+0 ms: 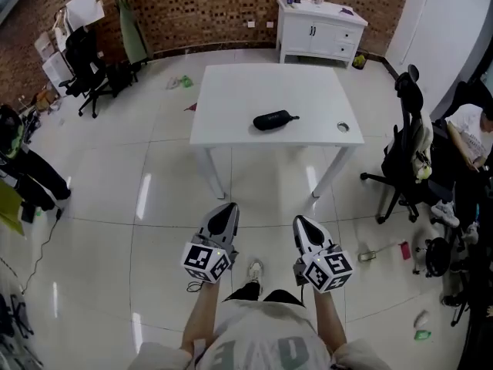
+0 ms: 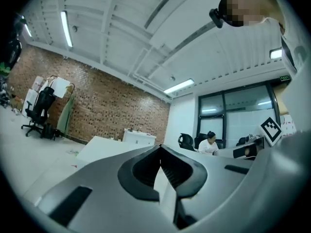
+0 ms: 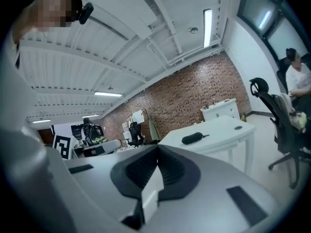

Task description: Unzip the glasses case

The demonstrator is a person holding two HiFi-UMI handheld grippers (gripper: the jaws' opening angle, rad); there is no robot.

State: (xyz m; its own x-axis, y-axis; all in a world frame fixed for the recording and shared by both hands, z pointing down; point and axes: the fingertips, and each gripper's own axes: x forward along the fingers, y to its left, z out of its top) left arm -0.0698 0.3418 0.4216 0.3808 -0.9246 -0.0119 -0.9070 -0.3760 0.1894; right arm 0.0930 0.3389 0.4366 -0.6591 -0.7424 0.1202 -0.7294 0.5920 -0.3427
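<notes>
- On the white table, far ahead of both tools, sits the black glasses case.
- It lies sideways — long side left to right, thin tail pointing right.
- Jaws of the left gripper and right gripper are pressed together, holding nothing — the right looks nearer.

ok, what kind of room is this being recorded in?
Probably an office or lab workspace: a rolling office chair on a tiled floor, a white table with the glasses case on it, and a white cabinet against a brick wall.
</notes>
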